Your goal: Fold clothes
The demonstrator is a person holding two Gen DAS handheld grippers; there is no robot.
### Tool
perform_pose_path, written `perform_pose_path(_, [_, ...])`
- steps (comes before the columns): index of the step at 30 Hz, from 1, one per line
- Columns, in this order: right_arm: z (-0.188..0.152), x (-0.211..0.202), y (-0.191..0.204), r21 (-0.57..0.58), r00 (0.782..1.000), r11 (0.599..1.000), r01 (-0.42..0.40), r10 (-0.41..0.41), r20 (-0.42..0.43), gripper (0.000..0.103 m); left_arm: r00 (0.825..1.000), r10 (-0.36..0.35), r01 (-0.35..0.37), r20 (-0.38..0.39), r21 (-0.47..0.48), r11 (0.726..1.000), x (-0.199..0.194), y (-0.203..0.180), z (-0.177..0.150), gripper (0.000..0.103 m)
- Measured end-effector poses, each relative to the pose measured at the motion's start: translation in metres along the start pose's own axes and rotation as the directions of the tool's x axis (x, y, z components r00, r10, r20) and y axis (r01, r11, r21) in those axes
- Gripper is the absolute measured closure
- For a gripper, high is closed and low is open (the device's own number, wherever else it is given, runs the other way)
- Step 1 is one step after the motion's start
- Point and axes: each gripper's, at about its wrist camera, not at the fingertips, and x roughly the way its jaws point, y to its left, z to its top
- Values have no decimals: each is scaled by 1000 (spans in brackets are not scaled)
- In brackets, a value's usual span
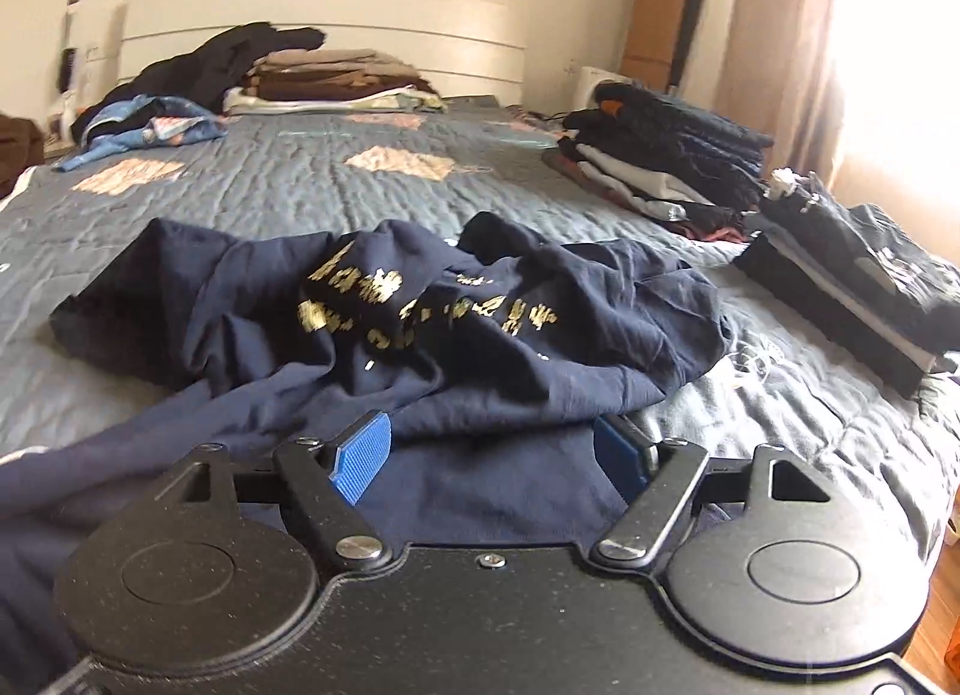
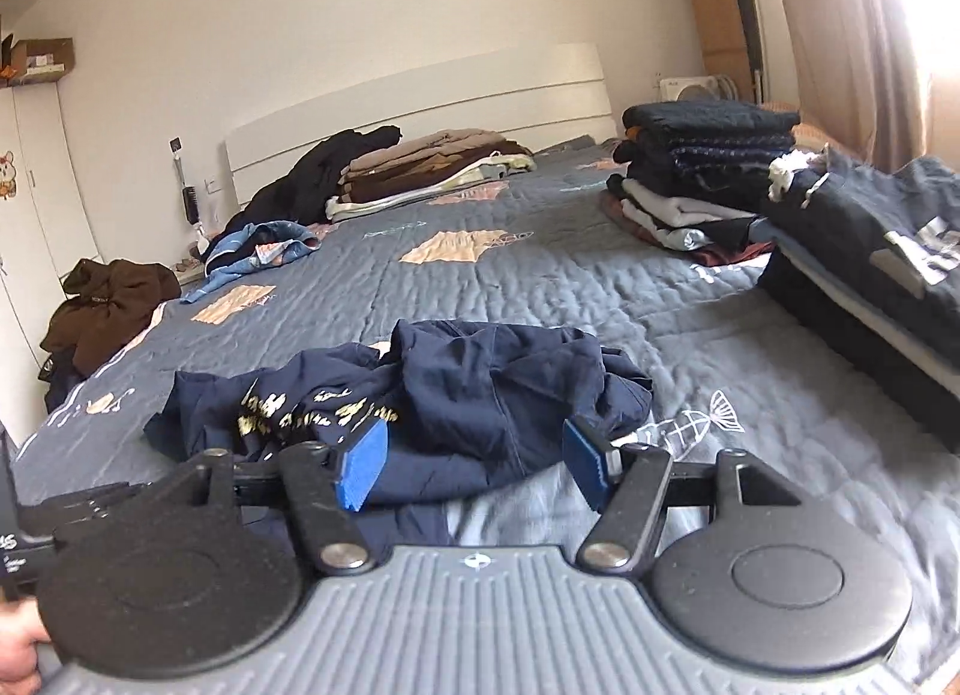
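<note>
Crumpled navy cotton shirt with unreadable gold print lies at near edge of grey quilted bed; left gripper and right gripper both gape, empty.

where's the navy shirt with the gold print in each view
Left wrist: the navy shirt fills the centre, just beyond the open left claw.
Right wrist: lower centre-left, crumpled ahead of the open right claw.
Shared landmark: the white headboard at the far end of the bed.
</note>
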Motion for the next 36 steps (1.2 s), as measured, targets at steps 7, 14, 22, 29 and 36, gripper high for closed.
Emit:
perform_pose_path(7, [-6,-88,55,-43,996,999,23,-26,-81,37,999,-3,3,48,4,1000,-23,-23,3,25])
perform_pose_path(14, [-19,-137,81,-57,994,996,69,-73,-84,34,997,-25,23,70,21,1000,-35,-36,-1,25])
perform_pose_path(22, [-17,-138,78,-34,991,994,108,-110,-74,32,997,-30,29,64,14,999,-32,-31,1,24])
perform_pose_path(29, [-10,-132,73,-20,991,992,122,-123,-57,32,998,-10,10,61,1,1000,-23,-24,6,24])
perform_pose_path(36, [2,-137,72,-46,989,989,138,-140,-45,32,999,-11,11,51,2,1000,-17,-27,5,24])
